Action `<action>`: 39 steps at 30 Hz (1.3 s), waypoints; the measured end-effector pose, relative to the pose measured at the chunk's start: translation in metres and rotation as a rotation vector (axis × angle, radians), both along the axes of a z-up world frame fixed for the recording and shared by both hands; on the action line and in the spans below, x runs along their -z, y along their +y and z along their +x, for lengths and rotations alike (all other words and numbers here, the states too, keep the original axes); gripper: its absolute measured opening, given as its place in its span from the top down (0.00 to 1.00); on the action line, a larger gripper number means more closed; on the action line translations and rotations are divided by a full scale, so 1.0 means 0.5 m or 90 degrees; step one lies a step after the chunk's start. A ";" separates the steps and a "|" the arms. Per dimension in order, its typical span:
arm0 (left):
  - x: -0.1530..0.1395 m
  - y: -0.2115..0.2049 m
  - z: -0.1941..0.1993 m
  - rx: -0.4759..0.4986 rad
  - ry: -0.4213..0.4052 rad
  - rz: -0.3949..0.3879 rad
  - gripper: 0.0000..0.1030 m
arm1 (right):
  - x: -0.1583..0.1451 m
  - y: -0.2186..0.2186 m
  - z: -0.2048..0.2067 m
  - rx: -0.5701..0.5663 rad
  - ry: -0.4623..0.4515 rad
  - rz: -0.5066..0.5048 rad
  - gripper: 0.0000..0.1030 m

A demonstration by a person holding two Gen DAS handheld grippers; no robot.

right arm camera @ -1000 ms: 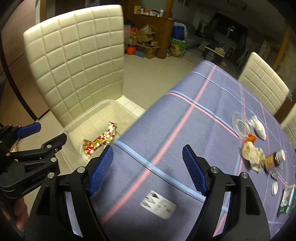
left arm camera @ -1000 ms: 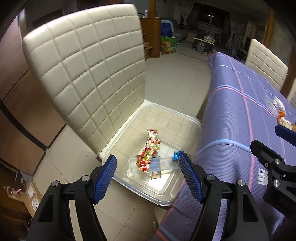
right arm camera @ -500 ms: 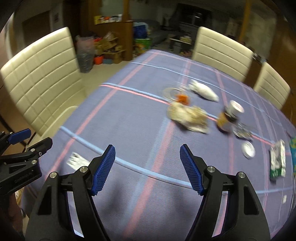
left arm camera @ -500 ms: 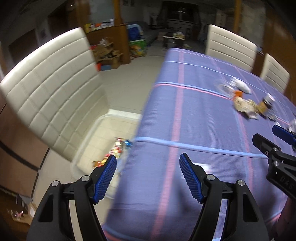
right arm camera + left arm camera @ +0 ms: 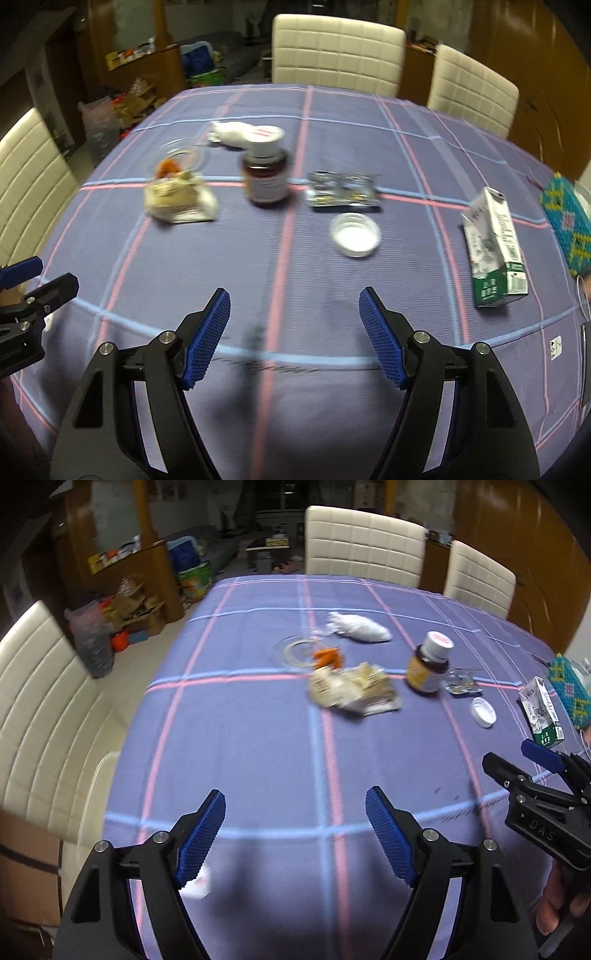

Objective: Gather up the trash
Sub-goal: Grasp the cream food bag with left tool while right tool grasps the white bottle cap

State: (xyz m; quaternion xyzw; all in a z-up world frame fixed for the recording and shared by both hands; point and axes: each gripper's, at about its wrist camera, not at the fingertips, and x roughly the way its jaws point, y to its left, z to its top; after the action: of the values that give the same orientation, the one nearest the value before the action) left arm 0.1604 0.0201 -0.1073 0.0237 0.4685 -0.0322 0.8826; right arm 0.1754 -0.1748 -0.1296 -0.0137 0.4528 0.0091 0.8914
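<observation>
Trash lies on the purple checked tablecloth [image 5: 240, 746]: a crumpled beige wrapper [image 5: 351, 690] [image 5: 177, 199], an orange scrap [image 5: 327, 657], a white crumpled bag [image 5: 360, 627], a brown bottle with a white cap [image 5: 428, 664] [image 5: 266, 173], a foil blister pack [image 5: 343, 190], a white lid [image 5: 356, 234] and a flattened milk carton [image 5: 493, 247]. My left gripper [image 5: 295, 830] is open and empty above the near table edge. My right gripper [image 5: 295, 332] is open and empty, to the right of the left one.
Cream quilted chairs stand at the left [image 5: 40, 720] and at the far side [image 5: 362, 542]. A clear round plastic lid [image 5: 299, 650] lies by the orange scrap. A knitted green-blue item [image 5: 569, 221] sits at the right edge. Clutter fills the far left floor.
Both grippers have swung right, away from the chair and the clear bin with the dropped bottle and red wrapper, and now face the table's trash. Both stay open.
</observation>
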 end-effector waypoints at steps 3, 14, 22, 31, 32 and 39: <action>0.006 -0.045 0.038 0.014 0.010 0.005 0.26 | 0.007 -0.032 0.015 0.010 0.004 0.003 0.30; 0.036 -0.112 0.142 0.018 0.033 0.029 0.26 | 0.040 -0.091 0.095 0.023 0.025 0.019 0.30; 0.057 -0.120 0.186 0.013 0.044 0.036 0.26 | 0.058 -0.099 0.125 0.027 0.040 0.024 0.29; 0.069 -0.112 0.208 0.006 0.051 0.028 0.26 | 0.069 -0.093 0.146 0.026 0.049 0.015 0.29; 0.068 -0.113 0.210 0.008 0.051 0.027 0.26 | 0.070 -0.094 0.149 0.026 0.048 0.015 0.29; 0.063 -0.115 0.213 0.008 0.023 0.026 0.26 | 0.065 -0.088 0.148 0.025 0.035 0.013 0.45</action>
State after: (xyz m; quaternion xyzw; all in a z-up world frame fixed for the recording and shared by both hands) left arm 0.2670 -0.0374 -0.1389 0.0438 0.4845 -0.0288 0.8732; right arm 0.2495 -0.2187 -0.1619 0.0043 0.4771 -0.0036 0.8788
